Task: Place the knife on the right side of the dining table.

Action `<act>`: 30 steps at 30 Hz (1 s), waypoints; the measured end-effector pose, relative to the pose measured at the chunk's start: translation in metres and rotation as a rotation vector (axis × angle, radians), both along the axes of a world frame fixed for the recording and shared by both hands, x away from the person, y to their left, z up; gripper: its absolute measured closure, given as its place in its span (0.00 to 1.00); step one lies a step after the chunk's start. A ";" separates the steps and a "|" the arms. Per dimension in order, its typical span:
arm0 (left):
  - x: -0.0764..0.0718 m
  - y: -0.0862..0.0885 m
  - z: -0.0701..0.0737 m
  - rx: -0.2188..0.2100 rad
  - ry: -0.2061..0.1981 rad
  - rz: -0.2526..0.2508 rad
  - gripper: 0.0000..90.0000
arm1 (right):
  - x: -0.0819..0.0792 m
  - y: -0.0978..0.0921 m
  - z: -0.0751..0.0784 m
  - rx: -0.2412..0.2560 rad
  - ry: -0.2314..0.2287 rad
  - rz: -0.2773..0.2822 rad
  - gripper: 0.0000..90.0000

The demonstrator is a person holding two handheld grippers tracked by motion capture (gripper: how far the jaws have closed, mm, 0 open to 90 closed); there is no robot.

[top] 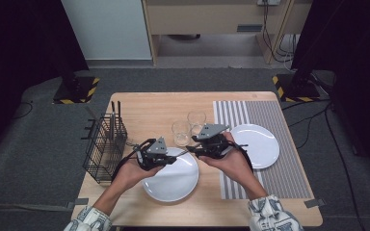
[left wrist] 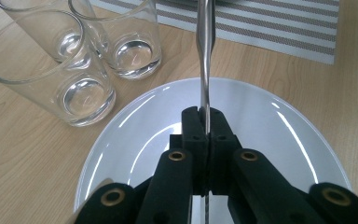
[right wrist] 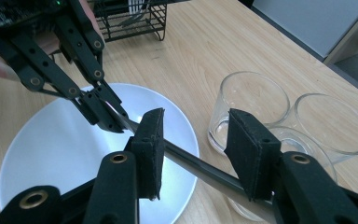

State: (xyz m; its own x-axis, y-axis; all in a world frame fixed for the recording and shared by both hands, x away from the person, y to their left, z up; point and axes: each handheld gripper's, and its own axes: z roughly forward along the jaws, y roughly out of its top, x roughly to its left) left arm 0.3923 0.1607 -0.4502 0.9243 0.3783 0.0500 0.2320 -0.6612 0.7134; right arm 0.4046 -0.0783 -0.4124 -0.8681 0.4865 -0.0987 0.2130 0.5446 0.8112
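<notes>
My left gripper is shut on a slim metal utensil, which it holds over a white plate. The utensil runs from the left gripper across the gap between my right gripper's two pads. The right jaws stand apart around it, not closed. In the high view, left gripper and right gripper meet tip to tip above the near plate, the utensil bridging them. I cannot tell what kind of utensil it is.
Two clear glasses stand just behind the grippers. A second white plate lies on a striped placemat at the right. A black wire basket with cutlery stands at the table's left edge.
</notes>
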 end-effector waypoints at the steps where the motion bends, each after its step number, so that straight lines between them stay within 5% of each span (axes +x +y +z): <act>1: 0.000 0.000 0.000 -0.002 0.003 -0.001 0.98 | -0.001 0.000 -0.002 -0.012 -0.004 -0.002 0.63; 30: -0.001 -0.003 -0.004 -0.002 0.024 -0.049 0.98 | -0.004 -0.012 -0.030 -0.033 0.040 0.027 0.57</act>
State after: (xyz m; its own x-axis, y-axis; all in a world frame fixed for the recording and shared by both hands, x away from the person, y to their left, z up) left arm 0.3911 0.1579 -0.4546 0.9428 0.3322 0.0270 0.2162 -0.6711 0.7092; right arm 0.4001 -0.0899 -0.4425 -0.8846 0.4594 -0.0798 0.2292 0.5774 0.7837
